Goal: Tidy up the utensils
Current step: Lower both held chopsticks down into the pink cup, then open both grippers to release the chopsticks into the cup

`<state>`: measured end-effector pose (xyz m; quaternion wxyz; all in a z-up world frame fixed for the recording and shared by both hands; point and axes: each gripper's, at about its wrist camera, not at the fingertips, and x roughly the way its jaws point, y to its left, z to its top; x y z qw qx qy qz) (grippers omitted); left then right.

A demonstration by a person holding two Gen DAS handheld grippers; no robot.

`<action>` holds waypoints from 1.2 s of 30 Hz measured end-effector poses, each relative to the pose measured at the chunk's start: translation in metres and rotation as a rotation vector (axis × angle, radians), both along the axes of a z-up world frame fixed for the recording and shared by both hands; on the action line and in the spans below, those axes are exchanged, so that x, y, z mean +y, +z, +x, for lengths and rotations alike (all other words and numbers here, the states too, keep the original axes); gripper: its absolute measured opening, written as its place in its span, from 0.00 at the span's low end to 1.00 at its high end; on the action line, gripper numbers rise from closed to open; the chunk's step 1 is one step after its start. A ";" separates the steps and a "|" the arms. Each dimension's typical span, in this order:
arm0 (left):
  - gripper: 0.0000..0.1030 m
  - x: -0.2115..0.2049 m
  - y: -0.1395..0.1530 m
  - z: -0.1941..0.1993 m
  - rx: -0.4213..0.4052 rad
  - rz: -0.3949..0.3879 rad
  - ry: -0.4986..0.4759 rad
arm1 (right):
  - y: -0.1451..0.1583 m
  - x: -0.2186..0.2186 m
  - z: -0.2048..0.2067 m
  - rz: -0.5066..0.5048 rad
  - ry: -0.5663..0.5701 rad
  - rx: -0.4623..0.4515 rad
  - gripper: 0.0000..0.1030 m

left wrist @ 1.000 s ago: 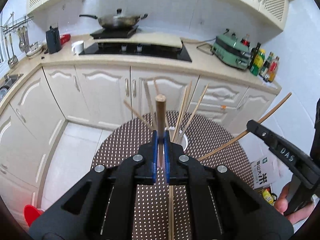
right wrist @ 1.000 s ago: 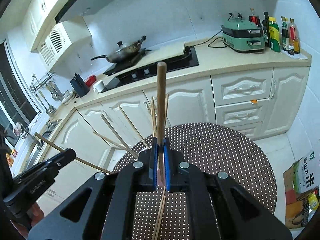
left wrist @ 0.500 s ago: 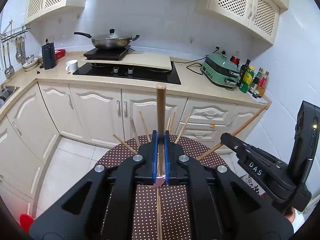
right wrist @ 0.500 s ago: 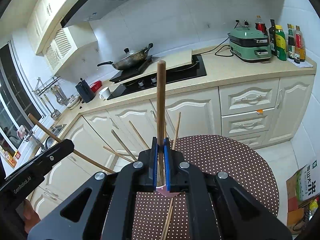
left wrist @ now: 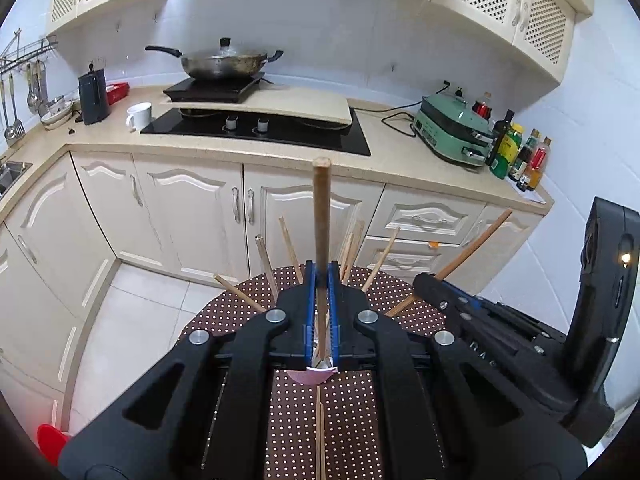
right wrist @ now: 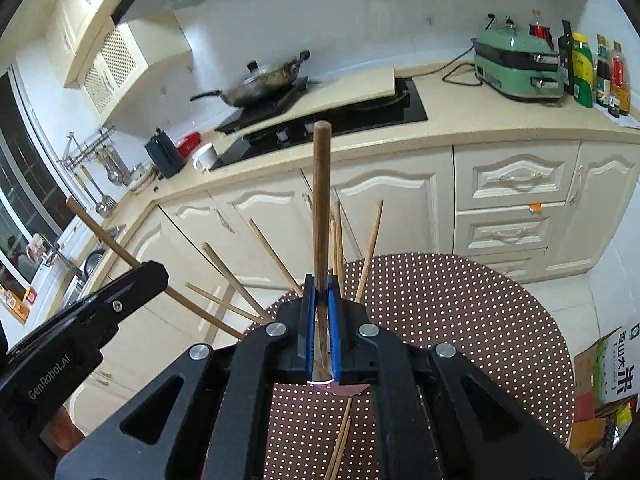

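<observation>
My left gripper (left wrist: 321,276) is shut on a dark brown chopstick (left wrist: 321,208) that stands straight up out of its jaws. My right gripper (right wrist: 321,280) is shut on a matching brown chopstick (right wrist: 320,184). Each view shows the other gripper close beside it: the right gripper (left wrist: 424,284) and the left gripper (right wrist: 156,272), each with its stick slanting outward. Several paler chopsticks (left wrist: 290,244) fan out of a pale cup (left wrist: 318,374) that is mostly hidden behind the fingers. The cup stands on a round table with a brown dotted cloth (right wrist: 460,312). Loose chopsticks (left wrist: 320,432) lie on the cloth.
Cream kitchen cabinets (left wrist: 192,208) stand beyond the table, with a black hob (left wrist: 256,128) and a wok (left wrist: 222,62) on the counter. A green appliance (left wrist: 452,136) and bottles (left wrist: 516,156) sit at the right. A cardboard box (right wrist: 604,372) is on the floor.
Both grippers have drawn closer together and pulled back from the cup. The table and the fanned chopsticks now sit lower in both views. Each gripper still holds its brown chopstick.
</observation>
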<state>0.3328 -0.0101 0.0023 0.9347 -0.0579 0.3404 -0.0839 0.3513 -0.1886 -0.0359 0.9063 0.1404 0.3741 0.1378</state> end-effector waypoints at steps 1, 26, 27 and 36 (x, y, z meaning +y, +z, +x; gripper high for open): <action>0.06 0.001 -0.004 0.006 0.008 0.001 0.005 | -0.004 0.001 0.003 -0.001 0.002 0.010 0.05; 0.07 0.001 -0.089 0.057 0.200 0.022 -0.015 | -0.058 -0.004 0.036 -0.030 -0.021 0.202 0.46; 0.07 0.002 -0.089 0.056 0.202 0.025 -0.016 | -0.059 -0.005 0.036 -0.028 -0.024 0.204 0.48; 0.16 0.002 -0.088 0.046 0.221 0.060 0.000 | -0.051 -0.012 0.024 -0.028 -0.042 0.201 0.58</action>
